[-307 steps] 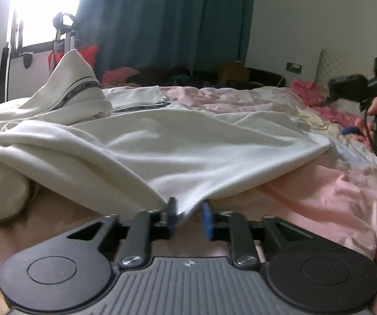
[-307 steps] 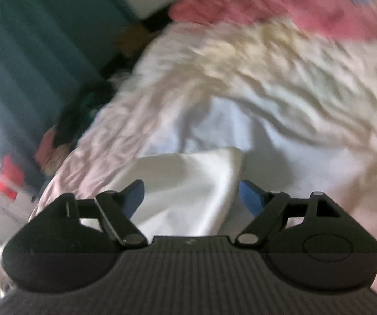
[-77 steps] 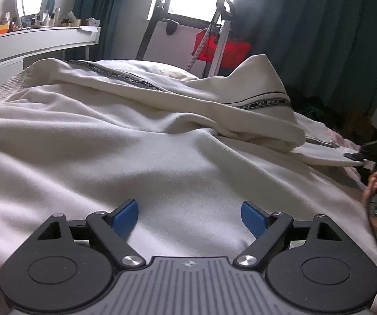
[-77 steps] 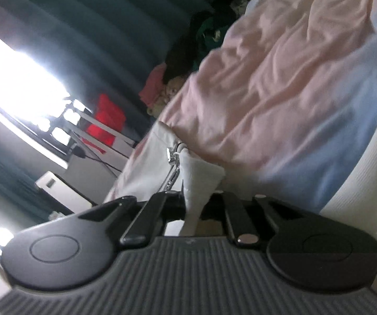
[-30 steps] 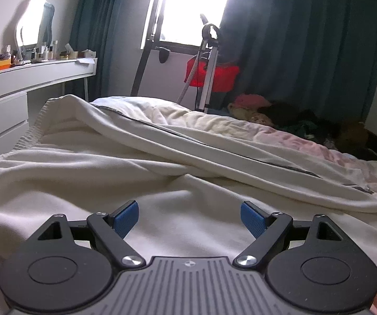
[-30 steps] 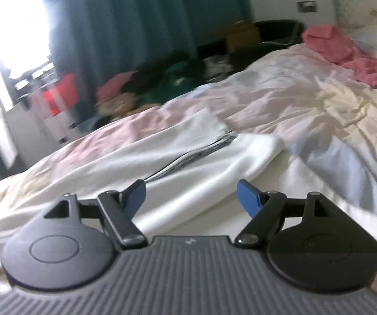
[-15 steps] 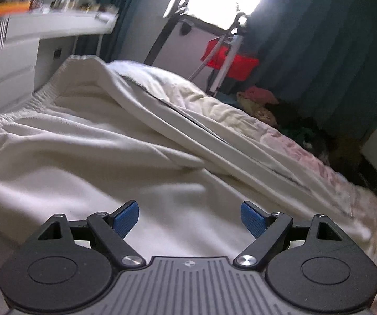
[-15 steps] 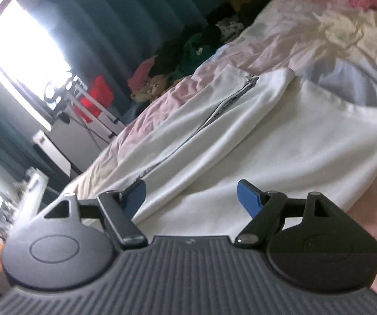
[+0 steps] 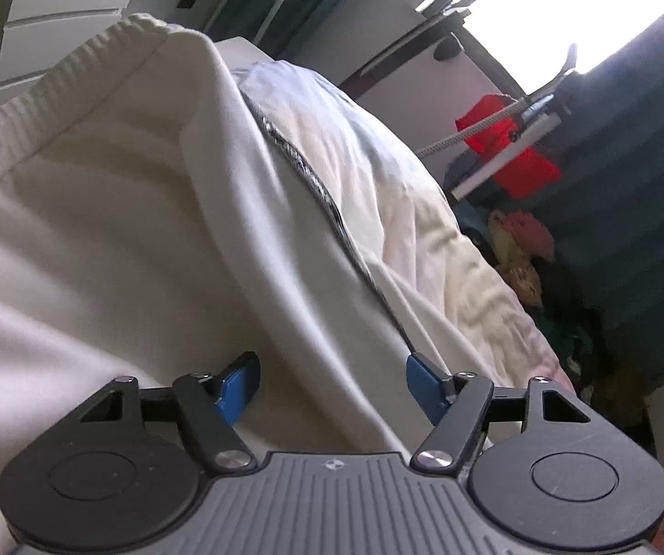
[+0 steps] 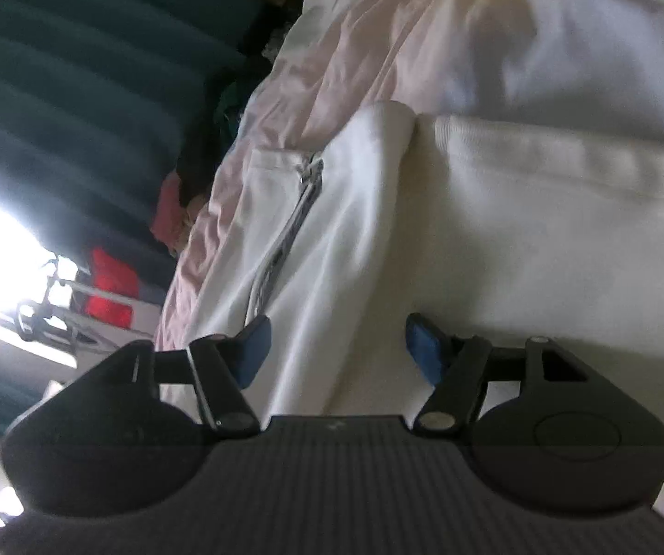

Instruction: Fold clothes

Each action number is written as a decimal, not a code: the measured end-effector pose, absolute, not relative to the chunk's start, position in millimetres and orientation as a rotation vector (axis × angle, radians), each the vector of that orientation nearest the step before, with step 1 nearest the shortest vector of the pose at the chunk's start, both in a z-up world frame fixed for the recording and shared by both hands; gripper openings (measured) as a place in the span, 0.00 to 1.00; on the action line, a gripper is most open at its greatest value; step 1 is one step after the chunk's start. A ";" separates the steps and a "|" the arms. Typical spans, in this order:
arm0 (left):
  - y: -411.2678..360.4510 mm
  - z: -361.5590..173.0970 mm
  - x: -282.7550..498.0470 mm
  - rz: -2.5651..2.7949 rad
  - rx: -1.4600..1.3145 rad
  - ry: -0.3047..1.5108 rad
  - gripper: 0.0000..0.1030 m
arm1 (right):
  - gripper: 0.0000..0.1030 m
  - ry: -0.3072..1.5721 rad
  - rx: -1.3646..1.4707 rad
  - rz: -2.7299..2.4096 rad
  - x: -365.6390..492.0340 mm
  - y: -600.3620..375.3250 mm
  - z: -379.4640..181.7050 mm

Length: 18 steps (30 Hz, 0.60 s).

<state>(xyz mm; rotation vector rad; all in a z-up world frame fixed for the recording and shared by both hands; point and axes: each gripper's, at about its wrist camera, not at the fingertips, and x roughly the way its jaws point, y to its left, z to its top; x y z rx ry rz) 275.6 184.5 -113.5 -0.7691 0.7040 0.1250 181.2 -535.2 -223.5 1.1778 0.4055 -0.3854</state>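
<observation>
A cream zip-up garment [image 9: 114,231] lies spread on the bed, its ribbed hem [image 9: 58,78] at the upper left and its dark zipper [image 9: 304,171] running along a folded front edge. My left gripper [image 9: 332,384] is open, low over that folded edge, with cloth between the blue pads. In the right wrist view the same garment [image 10: 517,212] shows with its zipper end [image 10: 304,185]. My right gripper [image 10: 336,347] is open, low over the zipper edge fold.
The bed has a pink and pale sheet [image 10: 424,32]. A white dresser [image 9: 68,4] stands at the left. A red bag on a metal stand [image 9: 507,148] is by the bright window. Dark teal curtains [image 10: 77,69] and piled clothes [image 9: 526,249] lie beyond the bed.
Both grippers have dropped closer to the garment and tilted; each now straddles the zipper edge fold. Both remain open.
</observation>
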 end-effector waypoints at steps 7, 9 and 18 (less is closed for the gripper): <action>195.5 -112.0 289.3 0.106 -0.786 0.619 0.08 | 0.07 0.254 1.123 -0.476 209.8 -540.9 -221.2; 199.2 -108.8 287.2 0.090 -0.799 0.590 0.04 | 0.05 0.209 1.083 -0.482 204.8 -535.4 -213.0; 230.0 -67.2 274.7 0.042 -0.905 0.454 0.03 | 0.05 -0.060 0.773 -0.455 170.9 -484.3 -85.7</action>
